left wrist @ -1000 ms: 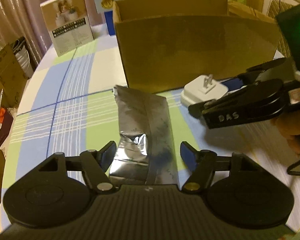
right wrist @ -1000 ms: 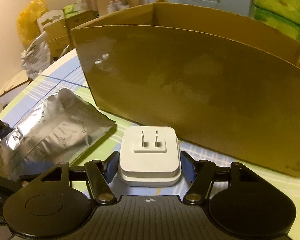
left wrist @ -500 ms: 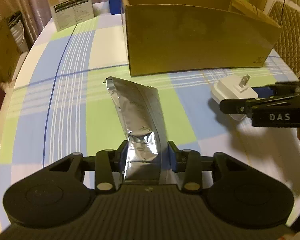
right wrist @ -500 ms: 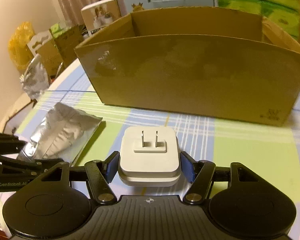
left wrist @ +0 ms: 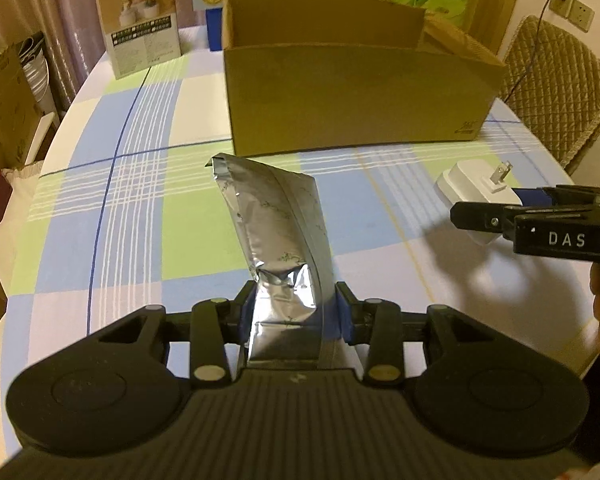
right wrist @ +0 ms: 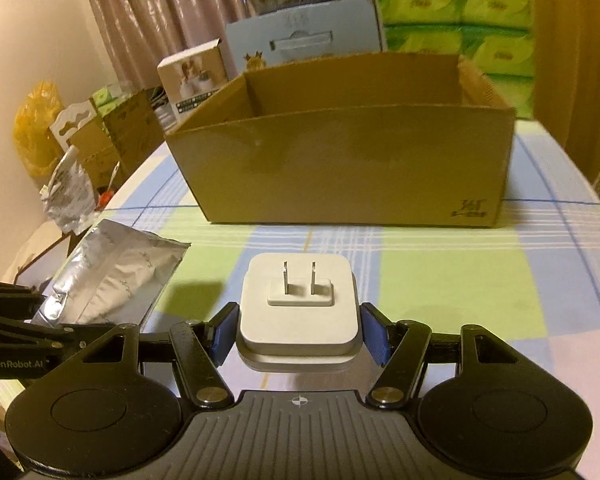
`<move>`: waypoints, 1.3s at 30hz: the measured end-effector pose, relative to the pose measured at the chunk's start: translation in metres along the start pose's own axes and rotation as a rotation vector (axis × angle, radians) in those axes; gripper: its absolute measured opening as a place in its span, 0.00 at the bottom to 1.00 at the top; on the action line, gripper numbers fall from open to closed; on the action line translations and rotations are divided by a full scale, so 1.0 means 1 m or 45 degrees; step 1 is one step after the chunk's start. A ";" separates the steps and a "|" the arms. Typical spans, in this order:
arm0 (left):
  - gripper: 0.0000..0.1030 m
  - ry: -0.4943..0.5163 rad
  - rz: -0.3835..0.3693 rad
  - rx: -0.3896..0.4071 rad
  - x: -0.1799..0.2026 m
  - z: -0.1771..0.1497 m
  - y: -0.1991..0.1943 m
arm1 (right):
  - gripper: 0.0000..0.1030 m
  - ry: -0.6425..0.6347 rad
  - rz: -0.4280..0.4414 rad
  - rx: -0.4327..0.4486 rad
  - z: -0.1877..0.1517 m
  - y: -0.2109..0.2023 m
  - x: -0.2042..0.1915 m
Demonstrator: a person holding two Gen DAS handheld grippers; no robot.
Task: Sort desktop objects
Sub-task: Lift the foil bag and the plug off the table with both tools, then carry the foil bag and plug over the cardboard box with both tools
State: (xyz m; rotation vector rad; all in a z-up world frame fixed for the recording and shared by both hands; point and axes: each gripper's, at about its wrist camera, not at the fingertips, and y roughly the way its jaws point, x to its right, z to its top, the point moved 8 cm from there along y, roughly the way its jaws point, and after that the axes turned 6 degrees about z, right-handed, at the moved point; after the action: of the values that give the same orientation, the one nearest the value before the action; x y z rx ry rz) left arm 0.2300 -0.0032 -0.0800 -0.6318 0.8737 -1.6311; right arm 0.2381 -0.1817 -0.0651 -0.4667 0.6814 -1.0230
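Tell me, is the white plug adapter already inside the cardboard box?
No, the white plug adapter is outside the cardboard box, held in front of it.

you're looking at a crinkled, shiny foil pouch (left wrist: 278,240), a smooth matt white plastic charger (right wrist: 299,308) with glinting metal prongs, a dull brown cardboard box (left wrist: 352,96), and a checked cloth covering the table (left wrist: 140,208).
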 end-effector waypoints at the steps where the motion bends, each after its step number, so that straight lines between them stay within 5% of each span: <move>1: 0.34 0.000 -0.003 0.005 0.002 0.001 -0.003 | 0.60 -0.002 -0.006 0.003 -0.001 -0.003 0.000; 20: 0.34 0.026 -0.022 0.070 0.025 0.013 -0.038 | 0.60 0.003 -0.030 0.063 0.001 -0.039 0.002; 28: 0.34 0.093 -0.047 0.106 0.034 0.053 -0.048 | 0.60 -0.058 -0.095 0.141 0.053 -0.057 0.013; 39: 0.34 0.126 -0.091 0.195 0.044 0.165 -0.047 | 0.60 -0.135 -0.142 0.214 0.156 -0.043 0.033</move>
State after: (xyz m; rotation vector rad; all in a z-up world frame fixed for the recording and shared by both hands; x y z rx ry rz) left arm 0.3228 -0.0763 0.0521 -0.4833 0.7961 -1.7872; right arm 0.3336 -0.2242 0.0627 -0.4124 0.4747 -1.1424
